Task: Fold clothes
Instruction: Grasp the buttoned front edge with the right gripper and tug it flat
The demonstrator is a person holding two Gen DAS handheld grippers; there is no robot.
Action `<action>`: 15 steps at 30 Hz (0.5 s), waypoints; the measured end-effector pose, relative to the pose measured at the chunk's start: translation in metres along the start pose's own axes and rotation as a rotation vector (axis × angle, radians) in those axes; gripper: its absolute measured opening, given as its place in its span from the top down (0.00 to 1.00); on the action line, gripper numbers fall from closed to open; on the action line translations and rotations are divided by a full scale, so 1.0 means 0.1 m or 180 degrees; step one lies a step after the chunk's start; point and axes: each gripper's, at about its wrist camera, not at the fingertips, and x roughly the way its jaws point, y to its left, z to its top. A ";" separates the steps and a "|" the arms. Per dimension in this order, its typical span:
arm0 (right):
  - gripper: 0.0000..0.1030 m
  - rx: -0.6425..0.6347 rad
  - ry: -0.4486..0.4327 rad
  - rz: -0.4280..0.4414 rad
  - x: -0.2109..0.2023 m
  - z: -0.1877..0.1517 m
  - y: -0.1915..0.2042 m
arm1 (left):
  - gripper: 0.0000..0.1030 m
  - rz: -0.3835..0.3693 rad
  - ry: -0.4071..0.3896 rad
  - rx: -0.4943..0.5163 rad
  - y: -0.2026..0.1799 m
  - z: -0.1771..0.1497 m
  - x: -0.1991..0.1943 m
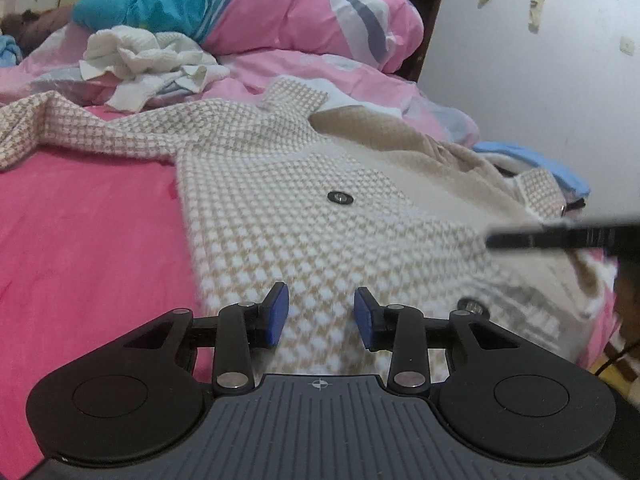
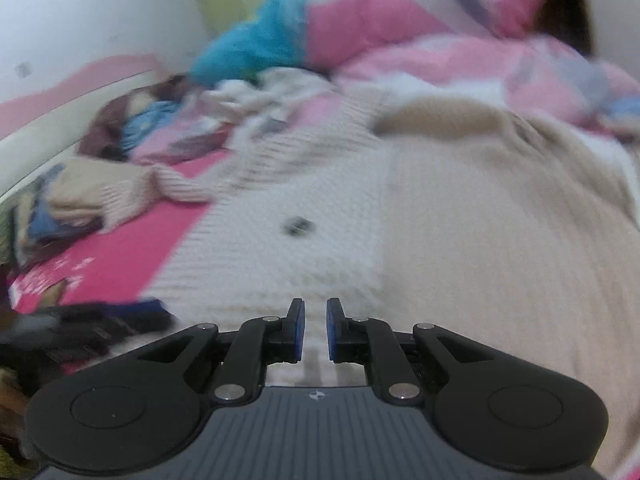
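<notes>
Left wrist view: left gripper [image 1: 321, 314] jaws apart, nothing between the pads, poised over checked jacket [image 1: 280, 184] spread on pink bedsheet [image 1: 88, 232]. Dark button [image 1: 340, 197] at 12 o'clock; white clothes heap [image 1: 144, 60] at 11. Right wrist view, blurred: right gripper [image 2: 315, 330] jaws nearly together; cannot tell if fabric is pinched

Coat [image 1: 280, 184] flat on bed [image 1: 88, 232], quilt [image 1: 320, 24] behind it.
</notes>
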 end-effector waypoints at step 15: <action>1.00 0.0838 0.0146 -0.0020 0.14 -0.08 -0.71 | 0.53 -0.0221 -0.0211 0.0119 0.03 -0.14 -0.01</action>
